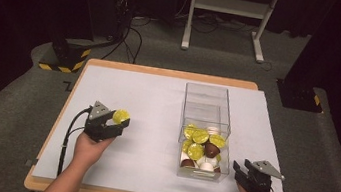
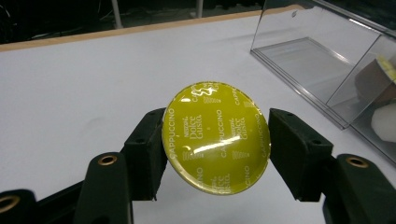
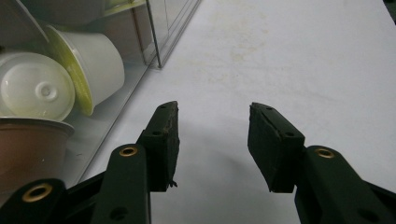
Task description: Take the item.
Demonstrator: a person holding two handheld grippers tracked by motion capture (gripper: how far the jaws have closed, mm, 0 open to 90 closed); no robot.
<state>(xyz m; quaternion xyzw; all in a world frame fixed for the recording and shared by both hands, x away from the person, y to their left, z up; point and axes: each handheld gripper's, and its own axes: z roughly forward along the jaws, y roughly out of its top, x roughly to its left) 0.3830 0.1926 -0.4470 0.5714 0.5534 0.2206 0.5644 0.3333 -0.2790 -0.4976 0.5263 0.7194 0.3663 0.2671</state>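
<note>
left gripper [image 1: 117, 121] pinches a yellow capsule [image 2: 215, 137] left of the clear box [image 1: 208, 97], judged mid-carry; next, set it down; right gripper [image 3: 212, 140] spread, empty.

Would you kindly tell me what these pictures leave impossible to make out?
- Coffee capsule, left gripper view: its cup body is hidden behind its own yellow foil lid.
- Clear plastic box, high view: the lower capsules are buried under the top ones, so no count.
- Brown capsule, right gripper view: cut off by the left edge.
</note>
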